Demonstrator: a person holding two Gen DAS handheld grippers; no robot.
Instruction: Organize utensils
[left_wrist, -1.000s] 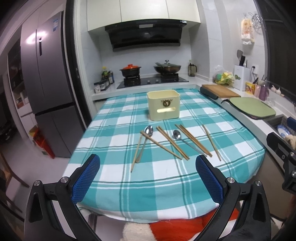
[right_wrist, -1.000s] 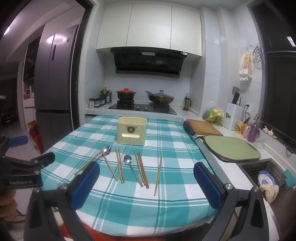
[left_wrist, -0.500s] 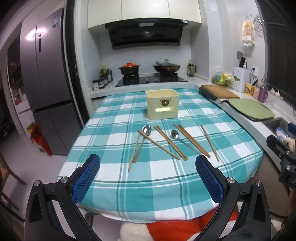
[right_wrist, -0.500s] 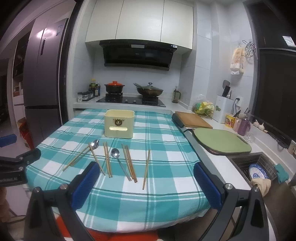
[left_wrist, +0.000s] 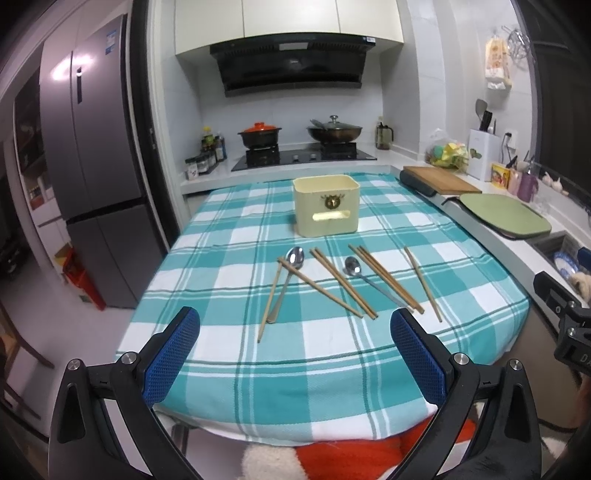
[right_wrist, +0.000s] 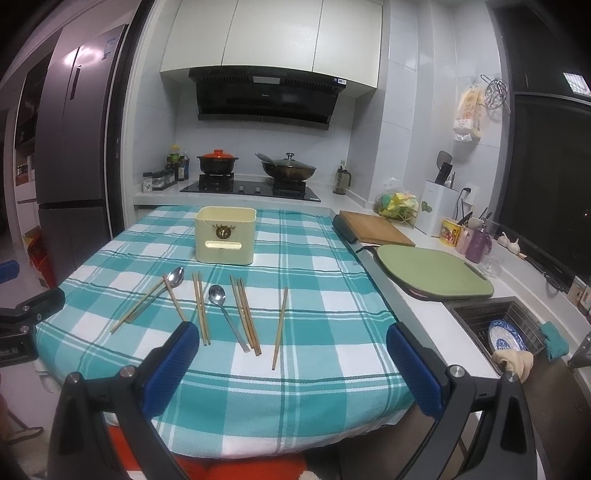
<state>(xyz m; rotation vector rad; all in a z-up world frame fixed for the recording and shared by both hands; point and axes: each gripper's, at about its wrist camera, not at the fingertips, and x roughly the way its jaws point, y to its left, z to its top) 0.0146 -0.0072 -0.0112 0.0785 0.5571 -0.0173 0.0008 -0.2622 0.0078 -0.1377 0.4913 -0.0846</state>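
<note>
- The left gripper (left_wrist: 295, 354) hangs over the near edge of the table, its blue-padded fingers (left_wrist: 171, 354) spread wide apart with nothing between them.
- The right gripper (right_wrist: 288, 363) sits at the same near edge, a little further to the right, jaws likewise wide apart and empty.
- Beyond both grippers, well apart from the fingertips, the utensils lie loose on the teal checked tablecloth (left_wrist: 332, 373).
- A spoon (left_wrist: 288, 280) on the left lies with its bowl toward the far side, and a single chopstick (left_wrist: 269, 301) lies beside its handle.
- Another chopstick (left_wrist: 319, 288) crosses over that spoon's neck.
- A second spoon (right_wrist: 227, 315) lies mid-table between two pairs of chopsticks (right_wrist: 201, 308), (right_wrist: 245, 315).
- One lone chopstick (right_wrist: 280, 328) lies furthest right, apart from the rest.
- Behind them all, toward the stove, stands a cream utensil holder (left_wrist: 327, 210), upright with its top open, touching none of the utensils.
- The other gripper's black body shows at the edge of each wrist view.
</note>
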